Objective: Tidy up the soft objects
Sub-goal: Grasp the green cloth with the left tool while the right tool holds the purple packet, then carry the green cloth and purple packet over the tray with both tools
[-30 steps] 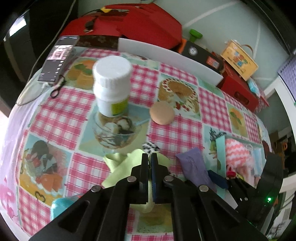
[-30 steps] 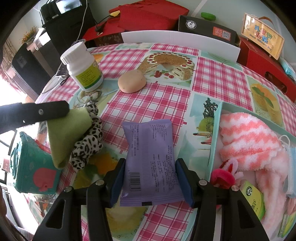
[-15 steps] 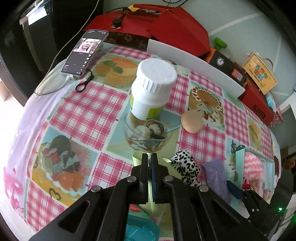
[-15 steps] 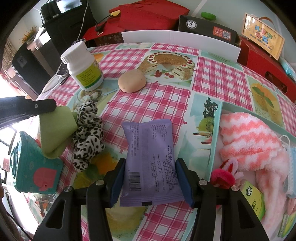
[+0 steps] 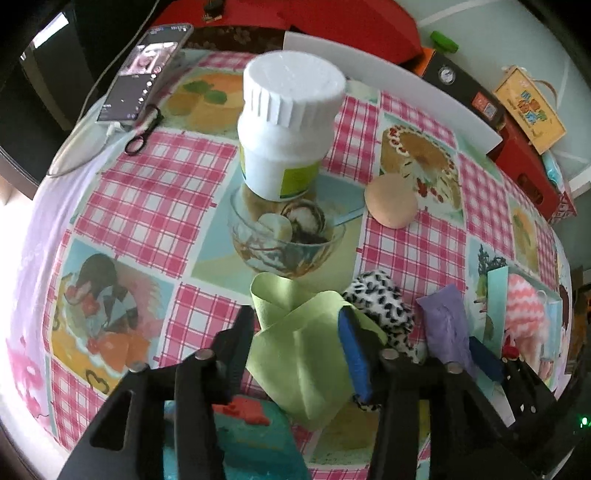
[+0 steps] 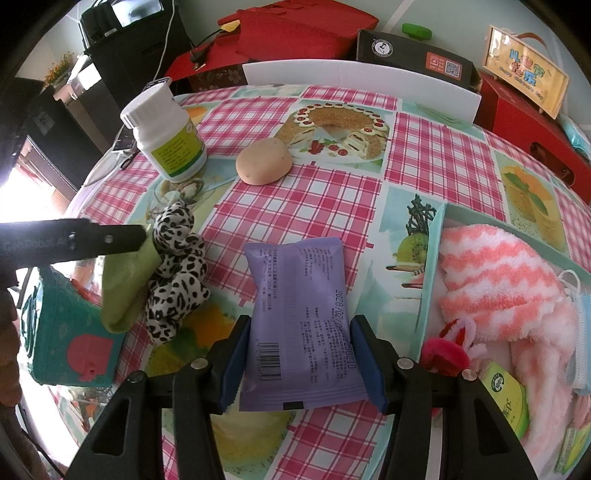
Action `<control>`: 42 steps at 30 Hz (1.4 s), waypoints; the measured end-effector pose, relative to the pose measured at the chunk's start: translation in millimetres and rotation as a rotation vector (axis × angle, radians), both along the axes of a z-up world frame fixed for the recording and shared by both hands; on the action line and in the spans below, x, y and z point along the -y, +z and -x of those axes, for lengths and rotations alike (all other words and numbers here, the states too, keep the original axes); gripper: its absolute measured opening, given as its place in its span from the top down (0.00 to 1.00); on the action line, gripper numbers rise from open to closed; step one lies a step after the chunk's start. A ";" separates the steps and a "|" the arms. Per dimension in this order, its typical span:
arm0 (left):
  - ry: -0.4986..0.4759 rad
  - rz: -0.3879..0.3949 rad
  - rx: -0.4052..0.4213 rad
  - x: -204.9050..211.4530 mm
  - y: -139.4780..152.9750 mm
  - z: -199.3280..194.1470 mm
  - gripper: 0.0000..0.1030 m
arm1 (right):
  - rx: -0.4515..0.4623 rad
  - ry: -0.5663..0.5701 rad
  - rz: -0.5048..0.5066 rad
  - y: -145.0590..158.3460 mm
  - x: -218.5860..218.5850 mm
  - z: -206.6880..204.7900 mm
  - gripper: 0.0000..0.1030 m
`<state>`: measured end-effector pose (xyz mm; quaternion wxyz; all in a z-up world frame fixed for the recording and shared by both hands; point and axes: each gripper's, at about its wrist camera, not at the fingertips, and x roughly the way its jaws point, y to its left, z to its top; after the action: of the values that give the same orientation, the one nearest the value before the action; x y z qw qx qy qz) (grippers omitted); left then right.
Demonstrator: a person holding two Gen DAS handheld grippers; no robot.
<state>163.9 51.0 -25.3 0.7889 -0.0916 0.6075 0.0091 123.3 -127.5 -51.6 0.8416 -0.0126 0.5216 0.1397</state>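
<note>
Left gripper [image 5: 299, 343]: jaws opening, green cloth [image 5: 301, 354] between them; right blue pad lies against the cloth's fold, left pad stands apart from it, so no pinch. Cloth sits low at 6 o'clock in the left wrist view, draped partly over a teal soft cube [image 6: 62, 332] beneath it. In the right wrist view the left gripper's finger enters from 9 o'clock and ends at the cloth's top.

Leopard-print scrunchie [image 5: 380, 306]: touching the cloth on its 3 o'clock side, lying on the tabletop [image 5: 155, 192].

Right gripper [image 6: 299, 363]: part-spread, both blue pads pressed on the sides of a purple packet [image 6: 299, 317], which it pinches near the barcode end. Packet lies at 6 o'clock in the right wrist view, long axis pointing toward 12.

Teal tray [image 6: 439, 236] at 3 to 4 o'clock of the packet: holds a pink-and-white striped fluffy cloth [image 6: 495, 280], a pink fuzzy item [image 6: 443, 354], a blue face mask [image 6: 580, 332] and a green-labelled pack [image 6: 506, 398].

White bottle [image 6: 166, 140], upright, yellow-green label, at 11 o'clock of the packet. Beige round sponge [image 6: 264, 162] at 12 o'clock, just beside the cake print on the checked tablecloth.

Phone [image 5: 146, 72] at the far tabletop edge, 11 o'clock in the left wrist view. Red boxes [image 6: 295, 33] beyond the tabletop.
</note>
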 end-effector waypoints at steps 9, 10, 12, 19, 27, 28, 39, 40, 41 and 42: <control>-0.119 -0.127 -0.141 2.5 -16.7 -17.7 0.48 | -0.011 0.005 -0.015 0.8 0.8 -0.8 0.44; -0.125 -0.123 -0.160 -0.2 -20.4 -19.5 0.47 | -0.012 0.006 -0.015 0.7 0.7 -0.9 0.44; -0.129 -0.085 -0.188 -4.7 -25.9 -22.1 0.47 | -0.015 0.004 -0.020 0.8 1.0 -0.8 0.45; -0.268 -0.188 -0.241 11.7 -29.0 -33.6 0.48 | -0.019 0.001 -0.026 0.9 1.4 -1.7 0.44; -0.338 -0.162 -0.262 28.2 -30.1 -38.0 0.86 | -0.021 -0.011 -0.043 2.4 5.2 -0.3 0.44; -0.347 -0.166 -0.255 36.3 -30.9 -36.0 0.92 | -0.022 -0.012 -0.045 2.5 5.7 -0.9 0.44; -0.172 -0.042 -0.026 3.1 13.8 -2.7 0.94 | -0.012 -0.032 -0.085 11.2 16.7 0.0 0.45; -0.138 -0.030 0.001 -1.3 18.6 0.9 0.94 | -0.008 -0.032 -0.089 12.6 17.4 0.8 0.45; -0.117 -0.026 0.024 -2.6 23.1 4.1 0.94 | -0.005 -0.032 -0.091 14.0 17.8 1.1 0.45; -0.097 -0.023 0.053 -8.9 28.2 7.3 0.94 | 0.000 -0.032 -0.094 16.3 18.3 2.1 0.45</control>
<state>156.6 59.9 2.9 0.8053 -0.0533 0.5899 -0.0245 121.2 -145.8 -35.3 0.8435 0.0356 0.5143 0.1505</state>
